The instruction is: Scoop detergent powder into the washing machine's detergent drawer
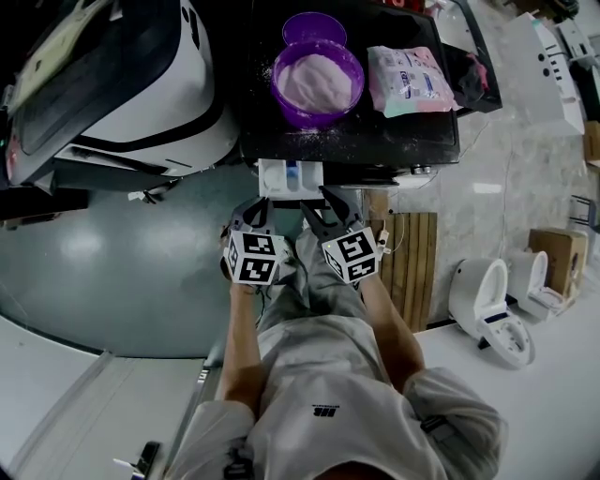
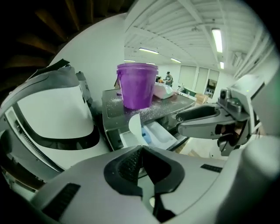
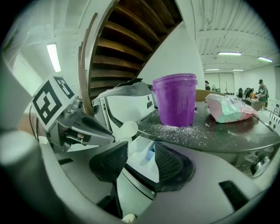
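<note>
**Scoop poised over the open drawer**

The left tool (image 2: pixel 141 151) has its dark ribbed jaws pressed together on a white plastic scoop (image 2: pixel 135 128), whose rounded bowl stands up just past the tips. The right tool (image 3: pixel 141 159) is spread wide and holds nothing. Through its gap shows the detergent drawer (image 1: pixel 291 176). Both tools hover side by side just in front of that drawer, which is pulled out from the washing machine (image 1: pixel 394 131). It is white plastic with a blue insert in its middle compartment.

The machine's top is flat, dark and glossy, and dusted with spilled white grains. On it stands a round, see-through purple bucket (image 3: pixel 176 100), filled with pale powder (image 1: pixel 317 80). Its matching lid (image 1: pixel 314 26) lies behind it, and a soft, crinkled pastel bag (image 1: pixel 410 80) lies just beside it.

The floor (image 1: pixel 112 272) below is smooth and grey with a sheen. Wooden slats (image 1: pixel 414 267) and white toilets (image 1: pixel 492 314) sit off to the right, and brown wooden stairs (image 3: pixel 131 43) rise overhead.
</note>
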Action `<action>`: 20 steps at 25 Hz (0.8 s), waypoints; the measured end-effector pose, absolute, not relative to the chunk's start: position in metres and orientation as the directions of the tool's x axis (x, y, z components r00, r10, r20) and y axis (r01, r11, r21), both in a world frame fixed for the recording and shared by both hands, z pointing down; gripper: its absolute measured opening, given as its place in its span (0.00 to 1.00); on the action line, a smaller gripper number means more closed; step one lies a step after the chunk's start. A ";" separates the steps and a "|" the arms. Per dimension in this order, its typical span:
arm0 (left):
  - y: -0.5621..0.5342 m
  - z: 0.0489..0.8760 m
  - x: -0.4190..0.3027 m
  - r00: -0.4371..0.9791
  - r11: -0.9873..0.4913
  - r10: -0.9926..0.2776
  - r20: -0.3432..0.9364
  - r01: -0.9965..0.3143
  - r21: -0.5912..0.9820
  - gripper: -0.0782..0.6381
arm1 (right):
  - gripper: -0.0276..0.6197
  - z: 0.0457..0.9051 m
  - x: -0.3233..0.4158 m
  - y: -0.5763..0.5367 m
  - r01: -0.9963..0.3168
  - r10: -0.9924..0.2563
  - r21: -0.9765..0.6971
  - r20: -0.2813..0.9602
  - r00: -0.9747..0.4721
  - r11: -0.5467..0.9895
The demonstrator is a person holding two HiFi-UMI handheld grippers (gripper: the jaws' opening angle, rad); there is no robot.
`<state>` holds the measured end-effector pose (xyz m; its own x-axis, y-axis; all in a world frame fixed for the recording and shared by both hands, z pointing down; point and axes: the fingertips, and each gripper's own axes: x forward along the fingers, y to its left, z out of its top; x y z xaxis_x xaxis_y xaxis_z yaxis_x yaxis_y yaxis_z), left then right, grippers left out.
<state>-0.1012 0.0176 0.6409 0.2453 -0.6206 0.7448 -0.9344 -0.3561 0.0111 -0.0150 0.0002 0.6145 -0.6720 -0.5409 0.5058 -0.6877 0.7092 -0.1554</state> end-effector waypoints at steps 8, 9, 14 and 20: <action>0.016 0.587 -0.099 0.310 -0.346 -0.742 0.594 -0.937 0.058 0.13 | 0.32 0.573 -0.008 0.000 -0.698 -0.603 -0.050 0.462 -0.650 0.715; 0.017 0.582 -0.097 0.323 -0.351 -0.752 0.574 -0.934 0.065 0.13 | 0.32 0.568 -0.006 0.002 -0.698 -0.609 -0.033 0.461 -0.645 0.715; 0.031 0.568 -0.084 0.374 -0.384 -0.764 0.526 -0.918 0.094 0.13 | 0.32 0.549 0.001 0.013 -0.705 -0.631 0.002 0.450 -0.633 0.709; 0.045 0.568 -0.075 0.387 -0.380 -0.763 0.517 -0.917 0.126 0.13 | 0.32 0.542 0.009 0.024 -0.705 -0.630 -0.001 0.448 -0.634 0.709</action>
